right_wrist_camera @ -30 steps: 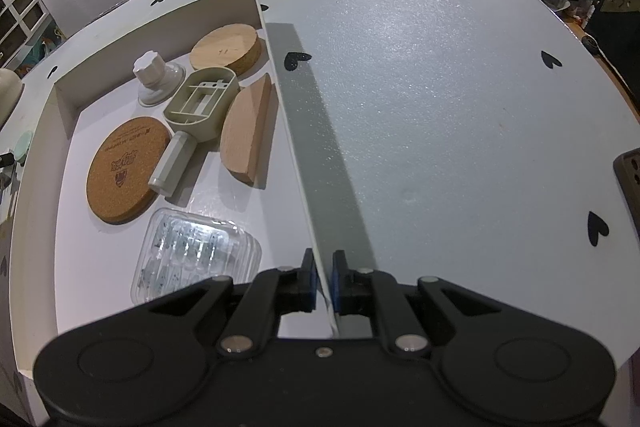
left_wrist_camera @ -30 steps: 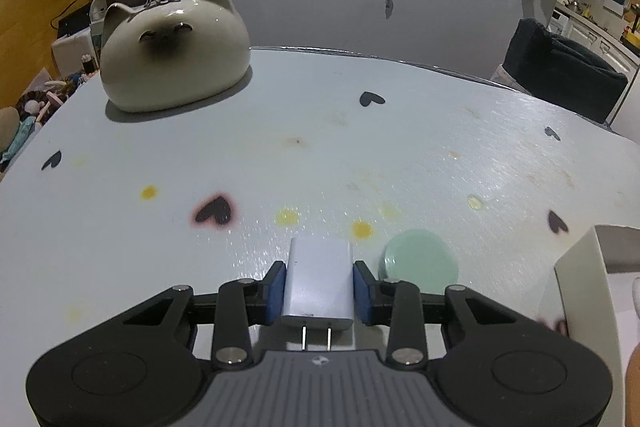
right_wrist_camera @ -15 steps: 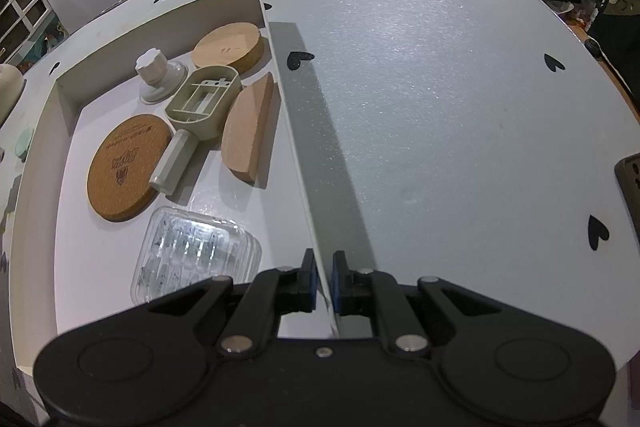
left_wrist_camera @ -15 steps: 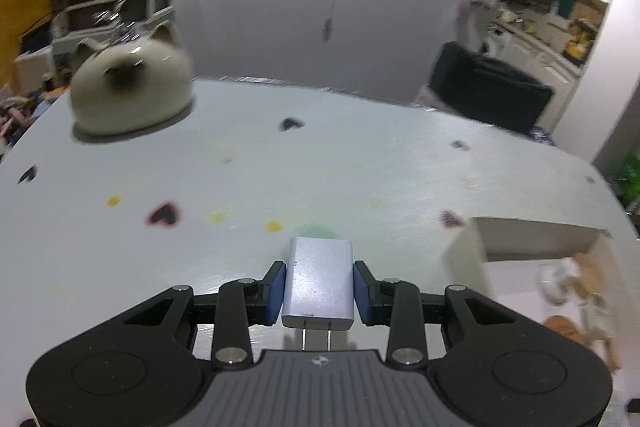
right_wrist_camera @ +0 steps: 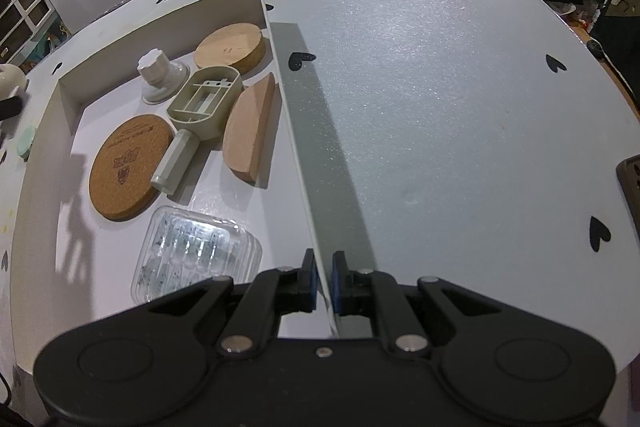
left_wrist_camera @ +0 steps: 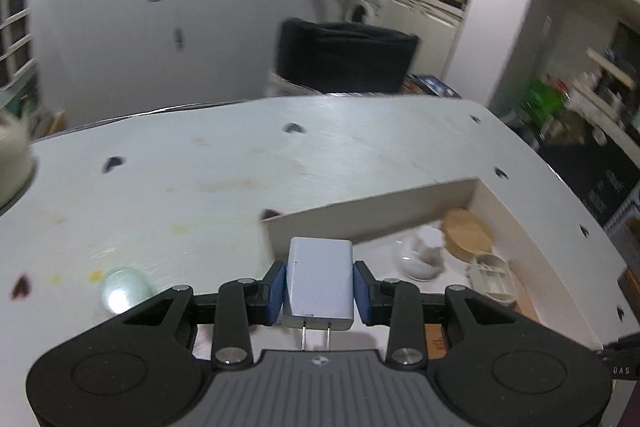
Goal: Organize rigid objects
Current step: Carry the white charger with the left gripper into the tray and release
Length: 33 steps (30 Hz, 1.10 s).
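The left tool [left_wrist_camera: 319, 291], pinching the white charger [left_wrist_camera: 320, 282], has swung away from the cat figure and now hangs at the box [left_wrist_camera: 372, 217] corner. The right tool [right_wrist_camera: 321, 281] still clamps the box wall; release likely follows.

Cork coaster [right_wrist_camera: 130, 165], glossy plastic charger [left_wrist_camera: 319, 277]

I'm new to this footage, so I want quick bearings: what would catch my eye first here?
First, the white charger clamped in the left gripper, prongs pointing back at the camera, with the open box just ahead. Next, the right gripper pinching that box's right wall, and inside it a cork coaster, a wooden disc and a clear plastic case.
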Each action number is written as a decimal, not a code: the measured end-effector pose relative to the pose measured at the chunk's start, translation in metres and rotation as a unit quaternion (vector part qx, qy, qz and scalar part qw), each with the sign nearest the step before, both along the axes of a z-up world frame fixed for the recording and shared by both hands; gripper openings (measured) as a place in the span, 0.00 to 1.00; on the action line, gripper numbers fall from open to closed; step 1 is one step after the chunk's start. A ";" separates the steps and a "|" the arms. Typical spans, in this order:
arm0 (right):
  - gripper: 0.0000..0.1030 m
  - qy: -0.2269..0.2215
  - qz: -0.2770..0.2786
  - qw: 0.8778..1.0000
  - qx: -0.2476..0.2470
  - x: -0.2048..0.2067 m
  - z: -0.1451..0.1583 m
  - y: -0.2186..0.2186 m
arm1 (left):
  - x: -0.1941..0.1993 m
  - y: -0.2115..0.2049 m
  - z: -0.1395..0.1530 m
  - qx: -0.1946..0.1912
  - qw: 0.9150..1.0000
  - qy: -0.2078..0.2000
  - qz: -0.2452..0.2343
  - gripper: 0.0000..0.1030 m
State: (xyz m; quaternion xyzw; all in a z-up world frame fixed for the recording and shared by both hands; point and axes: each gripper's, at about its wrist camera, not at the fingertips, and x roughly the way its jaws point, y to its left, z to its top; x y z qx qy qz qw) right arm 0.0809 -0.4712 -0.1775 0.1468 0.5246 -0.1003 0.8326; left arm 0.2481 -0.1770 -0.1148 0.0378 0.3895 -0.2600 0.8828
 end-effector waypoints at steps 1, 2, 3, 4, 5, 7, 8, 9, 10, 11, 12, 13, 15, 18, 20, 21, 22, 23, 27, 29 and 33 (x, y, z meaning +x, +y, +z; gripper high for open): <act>0.08 0.000 0.000 1.000 0.001 0.000 0.000 0.000 | 0.002 -0.008 -0.002 0.004 1.000 0.002 -0.009 0.36; 0.08 -0.001 0.000 1.000 0.001 0.000 0.000 -0.001 | 0.004 -0.015 -0.004 0.007 1.000 0.004 -0.017 0.36; 0.08 -0.001 0.000 1.000 0.002 -0.001 0.000 -0.001 | 0.006 -0.022 -0.006 0.011 1.000 0.005 -0.026 0.36; 0.08 -0.002 0.000 1.000 0.002 -0.001 0.000 -0.001 | 0.009 -0.030 -0.009 0.018 0.999 0.007 -0.034 0.36; 0.08 -0.002 0.000 1.000 0.003 -0.001 0.000 -0.001 | 0.011 -0.036 -0.011 0.025 0.999 0.007 -0.041 0.36; 0.08 -0.002 0.000 1.000 0.003 -0.001 0.000 -0.002 | 0.016 -0.046 -0.017 0.039 0.998 0.011 -0.053 0.36; 0.08 -0.002 -0.001 1.000 0.003 -0.001 0.000 -0.002 | 0.018 -0.051 -0.020 0.047 0.997 0.013 -0.059 0.36; 0.08 -0.002 0.000 1.000 0.003 -0.001 0.000 -0.002 | 0.021 -0.055 -0.023 0.053 0.996 0.015 -0.064 0.36; 0.08 -0.002 -0.001 1.000 0.003 -0.001 0.000 -0.001 | 0.024 -0.059 -0.026 0.060 0.996 0.016 -0.068 0.36; 0.08 -0.002 -0.001 1.000 0.003 -0.001 0.000 -0.002 | 0.026 -0.063 -0.028 0.065 0.995 0.017 -0.072 0.36; 0.08 -0.002 -0.001 1.000 0.003 -0.001 0.000 -0.002 | 0.028 -0.066 -0.031 0.070 0.995 0.019 -0.074 0.36; 0.08 -0.002 -0.001 1.000 0.003 -0.001 0.000 -0.002 | 0.030 -0.068 -0.033 0.073 0.994 0.021 -0.076 0.36; 0.08 -0.002 -0.001 1.000 0.003 -0.001 0.000 -0.001 | 0.033 -0.072 -0.036 0.076 0.994 0.026 -0.078 0.36; 0.08 -0.002 -0.001 1.000 0.003 -0.001 0.001 -0.002 | 0.036 -0.077 -0.041 0.083 0.993 0.032 -0.081 0.36; 0.08 -0.002 -0.001 1.000 0.003 -0.001 0.001 -0.002 | 0.037 -0.079 -0.043 0.085 0.993 0.037 -0.078 0.37; 0.08 -0.002 -0.001 1.000 0.003 -0.001 0.001 -0.002 | 0.037 -0.079 -0.043 0.088 0.992 0.040 -0.076 0.38; 0.08 -0.002 -0.001 1.000 0.004 -0.001 0.001 -0.002 | 0.038 -0.079 -0.044 0.089 0.992 0.042 -0.074 0.45; 0.08 -0.002 -0.001 1.000 0.004 -0.001 0.001 -0.002 | 0.037 -0.079 -0.044 0.090 0.992 0.044 -0.072 0.59; 0.08 -0.002 -0.001 1.000 0.004 -0.001 0.001 -0.002 | 0.034 -0.076 -0.042 0.088 0.993 0.049 -0.068 0.75; 0.08 -0.002 -0.001 1.000 0.003 -0.001 0.001 -0.002 | 0.031 -0.074 -0.040 0.084 0.993 0.053 -0.066 0.85; 0.08 -0.002 0.000 1.000 0.003 -0.001 0.001 -0.002 | 0.021 -0.071 -0.036 0.072 0.993 0.058 -0.069 0.93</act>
